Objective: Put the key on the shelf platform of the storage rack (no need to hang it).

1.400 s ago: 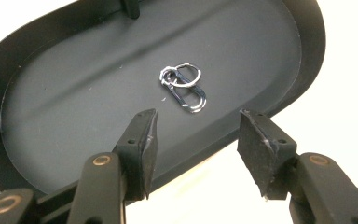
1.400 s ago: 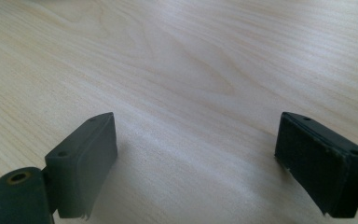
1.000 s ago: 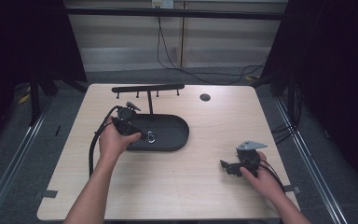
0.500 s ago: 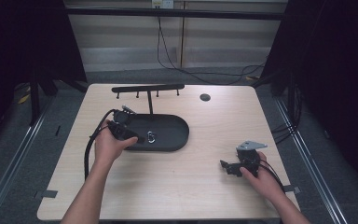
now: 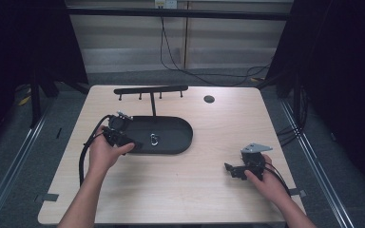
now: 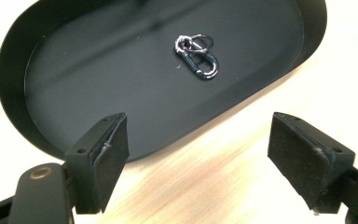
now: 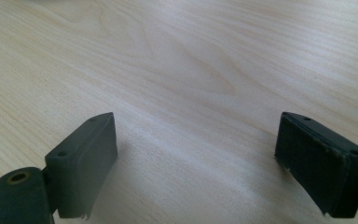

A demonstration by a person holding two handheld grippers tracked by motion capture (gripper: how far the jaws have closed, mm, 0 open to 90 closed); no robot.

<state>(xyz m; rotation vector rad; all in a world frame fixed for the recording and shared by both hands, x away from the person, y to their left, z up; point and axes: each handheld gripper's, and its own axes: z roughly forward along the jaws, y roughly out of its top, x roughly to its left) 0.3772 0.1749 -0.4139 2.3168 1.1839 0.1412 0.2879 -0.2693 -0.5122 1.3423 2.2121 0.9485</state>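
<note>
Carabiner (image 6: 197,57) lies in the black oval tray (image 6: 51,51); left gripper (image 6: 198,156) gapes wide at its near rim, empty. Right gripper (image 7: 200,163), also wide and empty, rests low over bare surface (image 7: 191,60).

From where I stand, nothing here can be read: no lettering, label, brand mark or number shows on any surface in the high view or in either gripper view.
</note>
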